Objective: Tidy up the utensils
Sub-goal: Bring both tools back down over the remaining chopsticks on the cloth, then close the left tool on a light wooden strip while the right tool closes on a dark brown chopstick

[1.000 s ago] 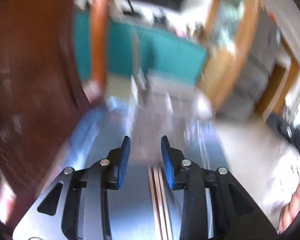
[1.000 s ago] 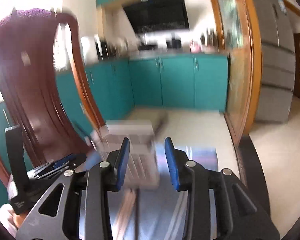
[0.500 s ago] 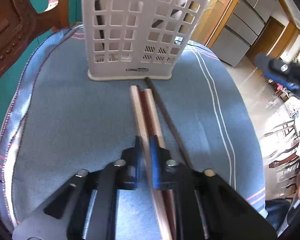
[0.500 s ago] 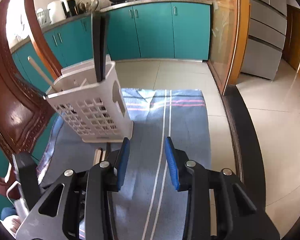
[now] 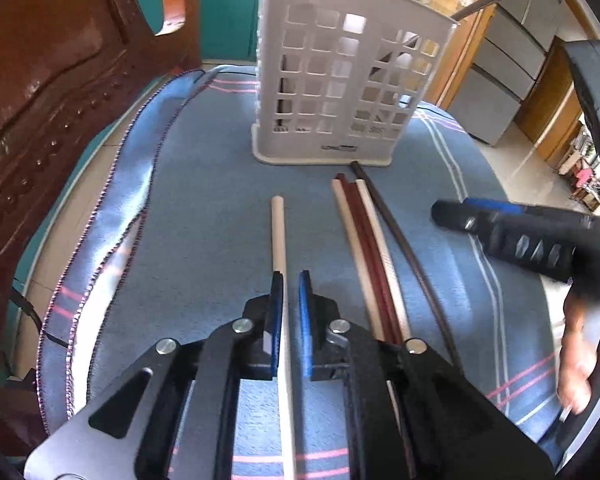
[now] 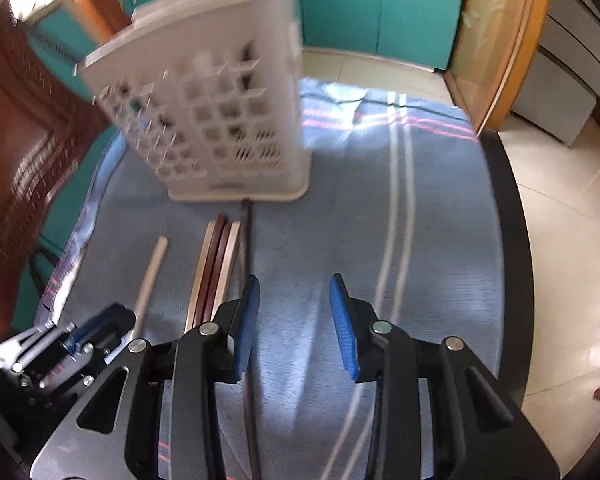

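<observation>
A white lattice utensil basket (image 5: 340, 80) stands on the blue cloth (image 5: 204, 208), with dark utensils sticking out of its top. In front of it lie three chopsticks side by side (image 5: 364, 232), two pale and one red-brown, and a thin dark chopstick (image 5: 384, 208) just to their right. My left gripper (image 5: 290, 280) is shut on a single pale chopstick (image 5: 278, 232), held apart to the left of the group. My right gripper (image 6: 294, 292) hovers open over the cloth with nothing between its pads. The dark chopstick (image 6: 249, 240) passes under its left finger.
A carved wooden chair back (image 5: 60, 80) rises at the left beyond the table edge. Teal cabinets (image 6: 380, 8) and tiled floor lie beyond the table. A person's hand (image 5: 576, 360) shows at the right. The cloth's striped right half (image 6: 420, 240) is bare.
My left gripper closed on the pale chopstick and drew it left, away from the other three. My right gripper sank and tipped down toward the cloth beside the dark chopstick.
</observation>
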A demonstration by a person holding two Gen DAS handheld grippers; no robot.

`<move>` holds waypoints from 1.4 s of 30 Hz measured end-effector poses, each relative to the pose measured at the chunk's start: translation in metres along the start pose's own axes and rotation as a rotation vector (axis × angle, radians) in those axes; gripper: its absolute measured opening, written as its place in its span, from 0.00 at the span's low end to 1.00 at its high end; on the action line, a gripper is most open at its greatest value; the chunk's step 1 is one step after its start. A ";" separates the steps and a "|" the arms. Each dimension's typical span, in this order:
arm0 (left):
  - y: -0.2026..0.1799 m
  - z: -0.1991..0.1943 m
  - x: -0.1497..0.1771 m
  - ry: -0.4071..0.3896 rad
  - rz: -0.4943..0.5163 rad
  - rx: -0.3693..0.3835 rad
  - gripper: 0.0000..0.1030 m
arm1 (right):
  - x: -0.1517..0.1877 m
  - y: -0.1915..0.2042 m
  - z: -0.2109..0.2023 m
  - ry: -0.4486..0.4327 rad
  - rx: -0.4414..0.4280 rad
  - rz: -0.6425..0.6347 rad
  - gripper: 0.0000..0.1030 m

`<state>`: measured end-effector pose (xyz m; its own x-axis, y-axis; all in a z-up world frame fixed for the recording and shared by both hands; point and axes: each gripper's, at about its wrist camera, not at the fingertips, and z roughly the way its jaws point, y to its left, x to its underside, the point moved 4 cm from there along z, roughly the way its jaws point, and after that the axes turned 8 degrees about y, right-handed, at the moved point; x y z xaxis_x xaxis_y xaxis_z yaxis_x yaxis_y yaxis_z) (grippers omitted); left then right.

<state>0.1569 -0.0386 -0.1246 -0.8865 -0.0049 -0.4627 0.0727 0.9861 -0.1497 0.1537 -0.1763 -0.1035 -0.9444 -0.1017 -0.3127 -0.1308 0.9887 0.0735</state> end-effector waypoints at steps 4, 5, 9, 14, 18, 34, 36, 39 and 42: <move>0.001 0.004 -0.008 0.015 -0.038 -0.043 0.21 | 0.005 0.019 0.022 0.044 0.031 -0.054 0.35; 0.001 0.003 -0.009 0.016 -0.043 -0.040 0.24 | 0.007 0.021 0.028 0.058 0.048 -0.065 0.35; 0.007 0.003 -0.010 0.019 -0.053 -0.048 0.28 | 0.009 0.028 0.030 0.039 0.066 -0.078 0.29; 0.007 0.006 -0.008 0.039 -0.061 -0.046 0.29 | 0.021 0.013 0.025 0.079 0.054 0.013 0.06; 0.008 0.002 -0.006 0.029 -0.063 -0.039 0.33 | 0.039 -0.009 0.016 0.140 0.003 0.094 0.06; 0.000 0.022 -0.010 0.067 -0.087 -0.048 0.43 | 0.029 -0.018 0.020 0.053 0.033 0.059 0.23; 0.002 0.022 -0.011 0.067 -0.089 -0.041 0.43 | 0.023 -0.013 0.024 0.035 0.053 0.041 0.27; 0.006 0.023 -0.014 0.066 -0.095 -0.035 0.46 | 0.016 -0.013 0.027 0.019 0.070 0.034 0.29; 0.010 0.025 -0.016 0.065 -0.111 -0.030 0.48 | 0.007 -0.014 0.030 0.012 0.076 0.049 0.30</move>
<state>0.1834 -0.0324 -0.1401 -0.9160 -0.1044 -0.3873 -0.0405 0.9846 -0.1698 0.1579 -0.1880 -0.1354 -0.9528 -0.0537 -0.2990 -0.0612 0.9980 0.0159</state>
